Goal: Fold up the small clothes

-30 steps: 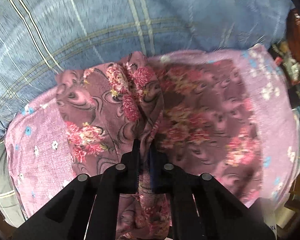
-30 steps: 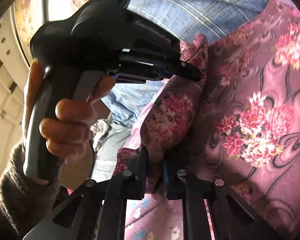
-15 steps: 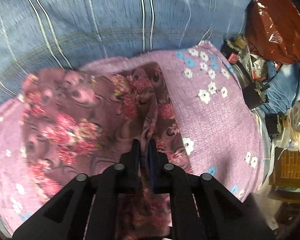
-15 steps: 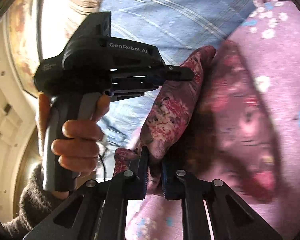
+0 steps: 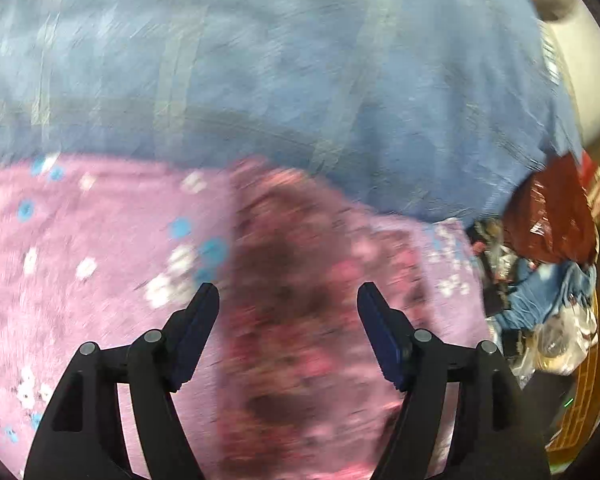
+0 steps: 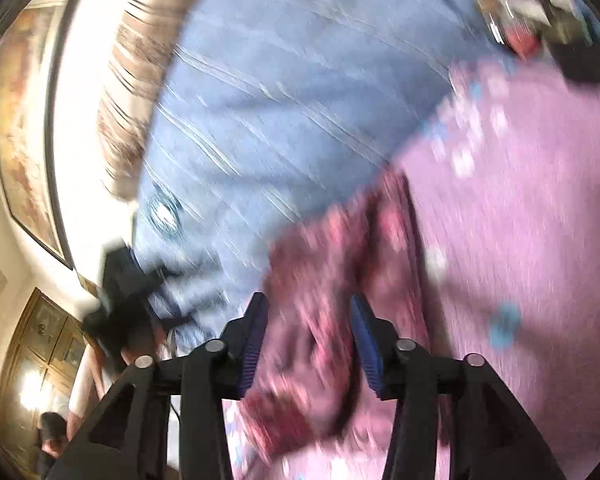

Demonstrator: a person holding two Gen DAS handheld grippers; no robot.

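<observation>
Both views were smeared by motion blur. We saw our left gripper (image 5: 288, 300) with its jaws spread wide apart, holding nothing, above the dark floral garment (image 5: 300, 320). That garment lay as a bunched strip on the pink flowered cloth (image 5: 80, 280), which rested on a blue striped sheet (image 5: 300, 80). Our right gripper (image 6: 309, 322) also had its jaws apart, with a fold of the garment (image 6: 320, 280) between them; we could not tell whether they touched it. Clutter (image 5: 540, 280) sat at the right edge.
</observation>
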